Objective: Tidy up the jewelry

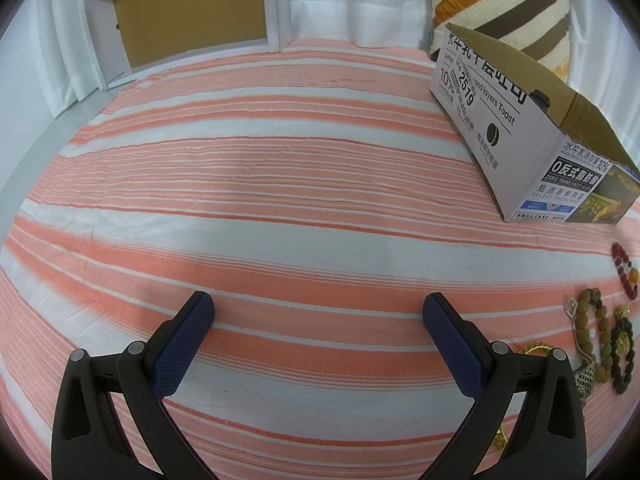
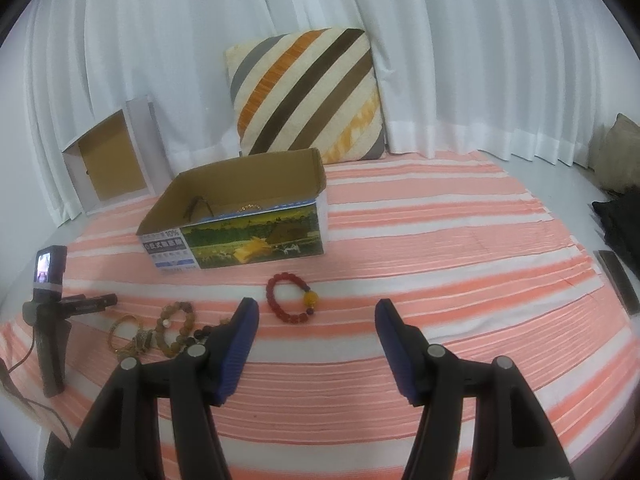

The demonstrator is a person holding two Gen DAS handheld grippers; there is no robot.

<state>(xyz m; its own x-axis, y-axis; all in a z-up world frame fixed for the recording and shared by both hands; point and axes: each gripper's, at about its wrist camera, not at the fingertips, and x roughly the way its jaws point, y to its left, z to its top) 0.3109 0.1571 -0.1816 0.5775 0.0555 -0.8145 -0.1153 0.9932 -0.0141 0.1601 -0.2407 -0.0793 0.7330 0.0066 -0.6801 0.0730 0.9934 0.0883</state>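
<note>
A red bead bracelet (image 2: 280,307) with one amber bead lies on the striped bedspread, just past my right gripper (image 2: 316,307), which is open and holds nothing. Left of it is a pile of jewelry (image 2: 168,330): brown bead bracelets, dark beads and a gold bangle. Behind stands an open cardboard box (image 2: 240,240) with a gold bangle (image 2: 250,208) and a dark cord piece inside. My left gripper (image 1: 318,314) is open over bare bedspread. At the right edge of its view are the pile (image 1: 596,332), the red bracelet (image 1: 624,268) and the box (image 1: 520,120).
A striped pillow (image 2: 308,96) leans on the white curtain behind the box. A small white box (image 2: 108,164) stands on its side at the back left. Dark cloth (image 2: 618,220) and a flat dark object (image 2: 618,284) lie at the bed's right edge.
</note>
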